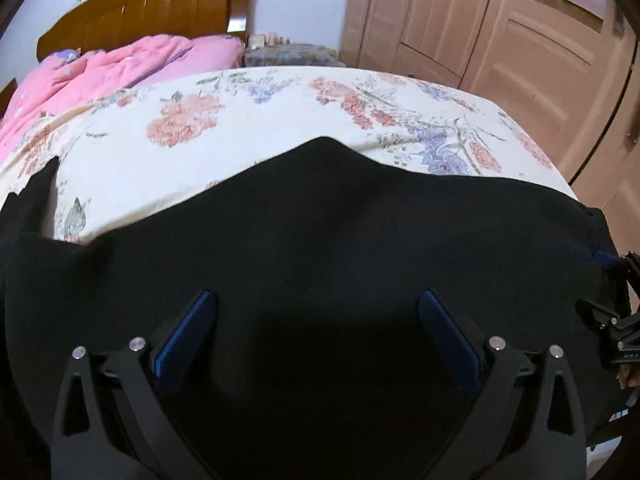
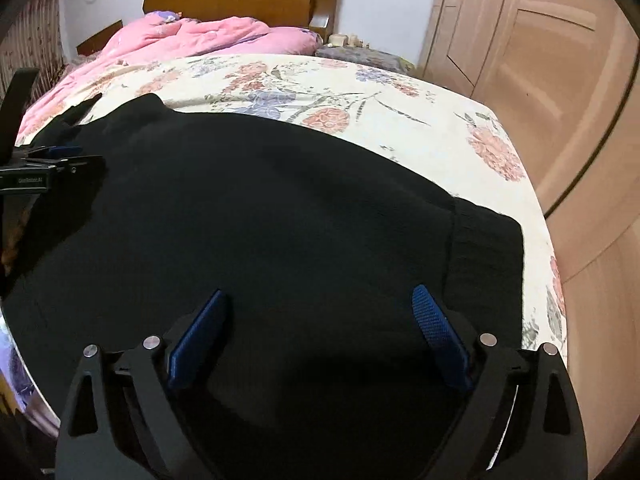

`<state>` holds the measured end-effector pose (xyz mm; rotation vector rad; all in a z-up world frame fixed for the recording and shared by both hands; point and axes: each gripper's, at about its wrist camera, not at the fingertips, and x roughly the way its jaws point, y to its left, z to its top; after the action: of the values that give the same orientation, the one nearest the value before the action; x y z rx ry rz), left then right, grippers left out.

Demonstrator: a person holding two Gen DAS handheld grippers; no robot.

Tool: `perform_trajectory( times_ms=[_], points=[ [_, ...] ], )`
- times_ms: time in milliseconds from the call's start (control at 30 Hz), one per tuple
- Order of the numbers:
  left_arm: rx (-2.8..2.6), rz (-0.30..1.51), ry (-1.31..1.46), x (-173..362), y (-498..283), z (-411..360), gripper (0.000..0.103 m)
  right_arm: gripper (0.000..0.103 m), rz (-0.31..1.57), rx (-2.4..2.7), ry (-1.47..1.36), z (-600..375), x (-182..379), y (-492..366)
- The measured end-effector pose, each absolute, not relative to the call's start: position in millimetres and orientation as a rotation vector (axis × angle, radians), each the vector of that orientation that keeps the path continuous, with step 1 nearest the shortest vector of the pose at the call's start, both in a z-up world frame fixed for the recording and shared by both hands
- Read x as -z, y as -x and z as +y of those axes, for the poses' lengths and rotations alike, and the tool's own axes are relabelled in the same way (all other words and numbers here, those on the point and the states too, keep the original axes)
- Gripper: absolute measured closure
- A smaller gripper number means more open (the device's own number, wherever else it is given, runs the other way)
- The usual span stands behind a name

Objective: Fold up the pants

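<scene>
Black pants (image 1: 320,220) lie spread across the near part of a bed with a floral sheet (image 1: 240,120). They also fill the right wrist view (image 2: 260,208), with a ribbed waistband or cuff (image 2: 488,248) at their right end. My left gripper (image 1: 318,300) hovers just above the pants, jaws wide open and empty. My right gripper (image 2: 320,300) is also wide open and empty above the pants near the ribbed end. Each gripper shows at the edge of the other's view, the right one (image 1: 616,320) and the left one (image 2: 48,164).
A pink quilt (image 1: 100,72) is bunched at the head of the bed below a wooden headboard (image 1: 152,8). A nightstand with small items (image 1: 288,52) stands beside it. Wooden wardrobe doors (image 1: 500,28) line the right side. The bed's right edge (image 2: 552,240) drops off.
</scene>
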<state>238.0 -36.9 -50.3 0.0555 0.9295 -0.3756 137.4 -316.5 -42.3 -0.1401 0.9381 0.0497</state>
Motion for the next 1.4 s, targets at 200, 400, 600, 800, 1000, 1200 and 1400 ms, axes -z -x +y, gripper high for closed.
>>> perform_trajectory(
  times_ms=[200,400,600,800,1000,1200,1400],
  points=[
    [0.352,0.925,-0.113,49.9,-244.0,-45.6,0.002,0.013,0.95,0.09,0.136,-292.5,20.5,-138.1],
    [0.409,0.766,0.128,-0.9,-232.1,10.0,0.002,0.011,0.854,-0.115,0.208,-209.3,0.9,-149.0],
    [0.167,0.803,0.18,-25.3,-277.3,106.6,0.002,0.011,0.864,-0.277,0.128,-146.0,11.4,-196.2],
    [0.066,0.977,0.159,-6.7,-338.1,162.2,0.018,0.011,0.941,-0.265,0.19,-113.1,41.5,-213.6],
    [-0.003,1.154,-0.078,33.4,-365.4,143.3,0.035,0.011,0.945,-0.25,0.117,-124.9,44.2,-220.4],
    [-0.021,0.959,-0.048,7.8,-325.2,177.1,0.093,0.011,0.945,-0.257,0.094,-126.4,47.1,-222.5],
    [-0.094,0.686,0.201,-43.7,-200.5,276.1,0.096,0.011,0.948,-0.262,0.084,-126.7,47.3,-223.1]
  ],
)
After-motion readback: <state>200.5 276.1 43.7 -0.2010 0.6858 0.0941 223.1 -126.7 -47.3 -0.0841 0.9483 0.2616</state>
